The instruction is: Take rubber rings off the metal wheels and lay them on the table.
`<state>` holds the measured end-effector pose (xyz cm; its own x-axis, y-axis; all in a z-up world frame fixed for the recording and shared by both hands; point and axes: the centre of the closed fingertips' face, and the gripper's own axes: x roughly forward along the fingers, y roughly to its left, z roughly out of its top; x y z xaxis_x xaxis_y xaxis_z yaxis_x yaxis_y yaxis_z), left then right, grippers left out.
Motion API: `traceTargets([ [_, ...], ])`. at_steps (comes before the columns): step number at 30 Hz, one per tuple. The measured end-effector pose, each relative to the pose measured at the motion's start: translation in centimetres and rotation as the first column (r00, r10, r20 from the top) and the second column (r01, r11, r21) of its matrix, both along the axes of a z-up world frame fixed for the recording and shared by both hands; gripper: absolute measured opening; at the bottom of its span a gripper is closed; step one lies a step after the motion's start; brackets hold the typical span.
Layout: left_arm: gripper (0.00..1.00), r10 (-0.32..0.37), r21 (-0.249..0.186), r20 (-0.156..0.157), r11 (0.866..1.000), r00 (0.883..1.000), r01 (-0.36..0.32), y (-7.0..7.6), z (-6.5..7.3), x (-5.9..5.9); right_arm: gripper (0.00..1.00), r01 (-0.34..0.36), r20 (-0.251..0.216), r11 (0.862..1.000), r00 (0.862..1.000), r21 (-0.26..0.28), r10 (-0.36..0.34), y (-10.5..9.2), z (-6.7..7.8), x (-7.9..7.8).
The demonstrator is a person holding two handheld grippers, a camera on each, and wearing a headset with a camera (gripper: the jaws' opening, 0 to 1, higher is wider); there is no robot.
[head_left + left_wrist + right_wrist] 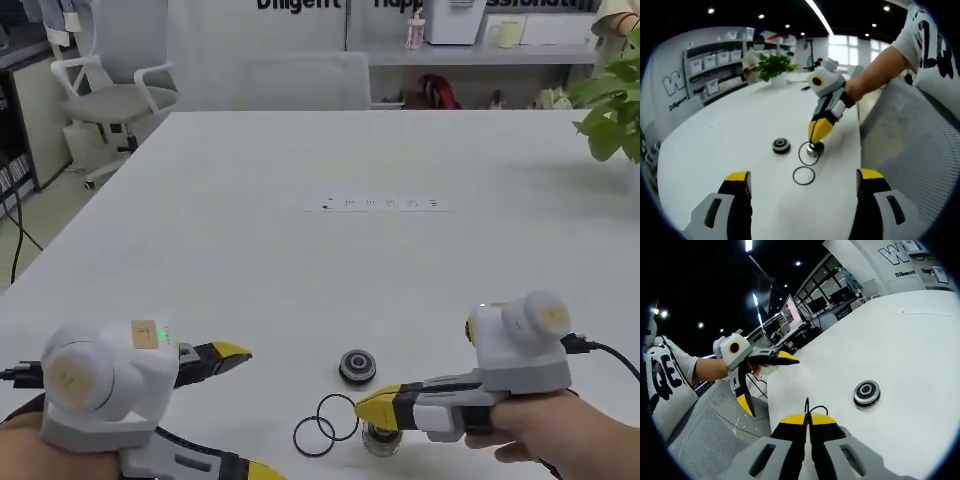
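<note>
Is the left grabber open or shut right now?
Open. The left gripper has its two yellow-tipped fingers spread wide apart, gripping nothing.

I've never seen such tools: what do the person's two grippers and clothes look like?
Both the left gripper and right gripper have rounded white-grey bodies, black jaws tipped yellow, and a black cable at the rear. The left one has a green light. The person wears a white T-shirt with black print.

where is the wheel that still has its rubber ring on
In the head view the rubber-ringed metal wheel sits on the white table, just beyond the yellow fingers of the right gripper.
</note>
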<state>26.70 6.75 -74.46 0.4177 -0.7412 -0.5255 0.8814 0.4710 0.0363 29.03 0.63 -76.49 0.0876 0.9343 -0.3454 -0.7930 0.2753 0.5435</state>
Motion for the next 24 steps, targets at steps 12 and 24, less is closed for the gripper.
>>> traceTargets([
  [12,0.91,0.012,-0.004,-0.003,1.000,1.000,-0.012,0.4,-0.2,-0.2,0.00,-0.032,-0.015,0.999,0.999,-0.026,0.032,1.5,-0.8,-0.3],
  [24,0.90,0.016,0.001,-0.010,1.000,1.000,-0.016,0.8,-0.5,-0.5,0.00,-0.048,-0.053,0.997,0.998,-0.053,0.045,2.6,-2.0,-0.6],
])
